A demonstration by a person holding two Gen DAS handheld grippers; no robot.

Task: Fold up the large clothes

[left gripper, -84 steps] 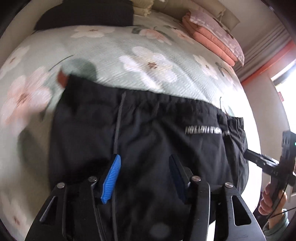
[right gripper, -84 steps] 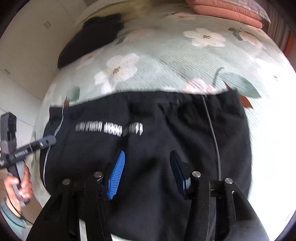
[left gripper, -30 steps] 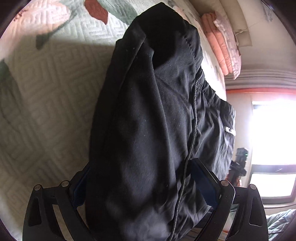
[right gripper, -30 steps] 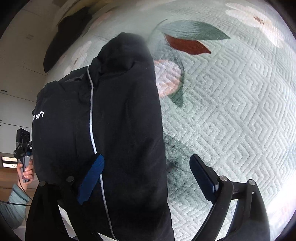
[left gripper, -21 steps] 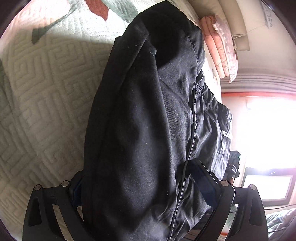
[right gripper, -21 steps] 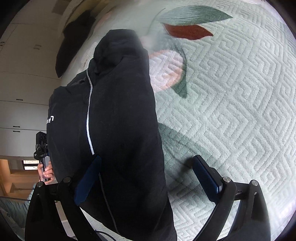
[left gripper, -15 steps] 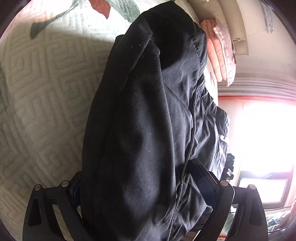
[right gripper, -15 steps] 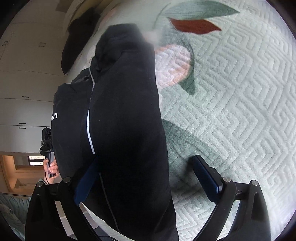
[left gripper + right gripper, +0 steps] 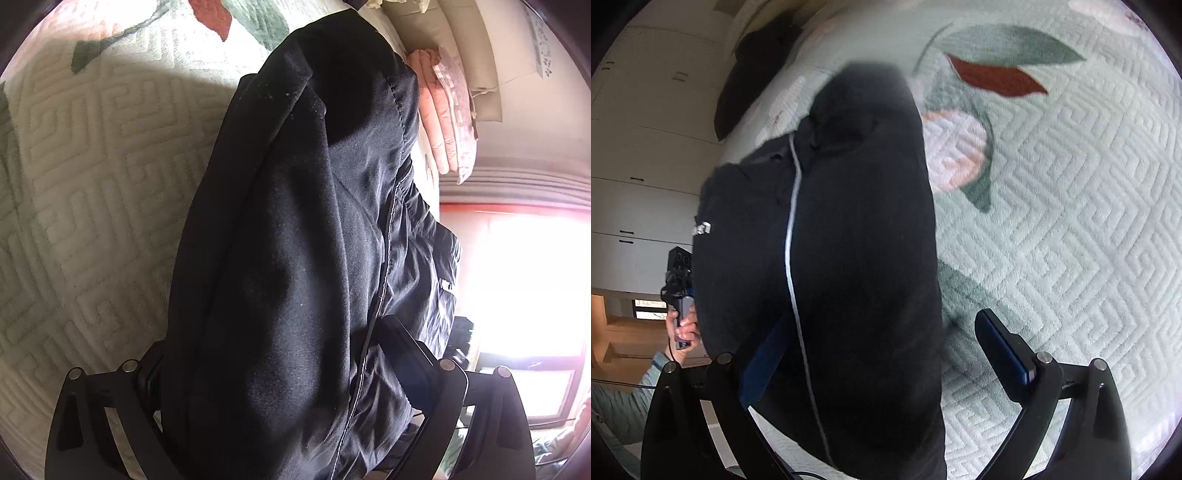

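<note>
Black woven trousers (image 9: 295,258) with a thin pale side stripe and small white lettering lie bunched lengthwise on a pale green quilted bedspread (image 9: 92,184) printed with pink flowers and green and rust leaves. Seen from both wrist views, the fabric mounds up close to the lenses and covers most of the centre.

Left gripper (image 9: 273,365): black frame, jaws spread wide. The bunched trouser fabric fills the whole gap between them. The left finger is mostly hidden under cloth, so whether the pads actually press the fabric cannot be told; the spread itself reads as wide.

Right gripper (image 9: 886,354): jaws spread wide. The blue-padded left finger (image 9: 764,365) sits against or under the trouser edge; the right finger stands apart over bare bedspread (image 9: 1071,221). No pinch on the cloth visible.

In the right wrist view, the person's left hand (image 9: 685,328) shows at far left, wrapped round the other gripper's handle.

Background, left wrist view: a stack of folded pink bedding (image 9: 447,122) beyond the trousers, bright window (image 9: 524,295) at right. Right wrist view: another dark garment (image 9: 750,74) near the far bed edge, white cabinets (image 9: 639,147) behind.
</note>
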